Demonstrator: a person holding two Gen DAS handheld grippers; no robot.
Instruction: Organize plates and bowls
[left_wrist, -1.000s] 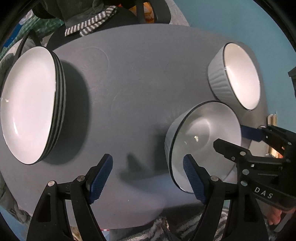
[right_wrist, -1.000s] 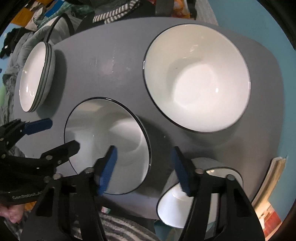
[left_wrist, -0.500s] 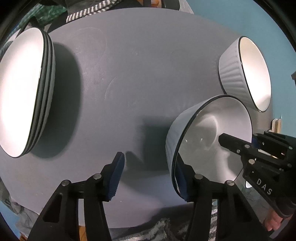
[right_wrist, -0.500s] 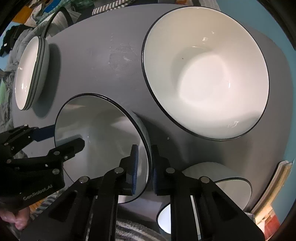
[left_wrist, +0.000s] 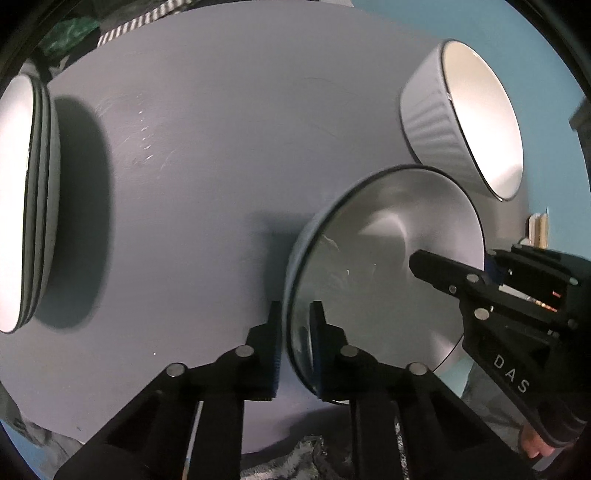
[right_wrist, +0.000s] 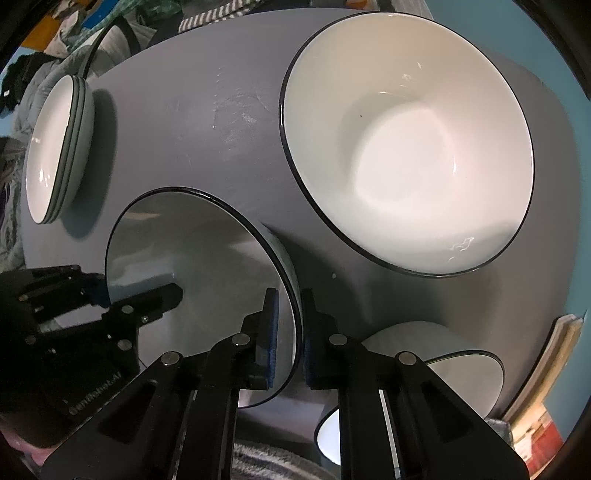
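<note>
Both my grippers pinch one bowl's rim, opposite sides.

Left wrist view: my left gripper (left_wrist: 295, 343) is clamped on the near bowl (left_wrist: 391, 251), whose body lies to its right on the grey table (left_wrist: 207, 147).
Right wrist view: my right gripper (right_wrist: 290, 332) grips the same rim, the bowl lying to its left; the big bowl (right_wrist: 406, 166) sits just beyond.

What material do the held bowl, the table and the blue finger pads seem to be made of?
Held bowl: probably glazed ceramic; glossy white inside with reflections, thin dark rim.
Table: unclear, perhaps painted wood or laminate; matte grey with fine scratches.
Finger pads: likely rubber or soft plastic; dull blue surface, and the texture is too blurred to tell more.
</note>
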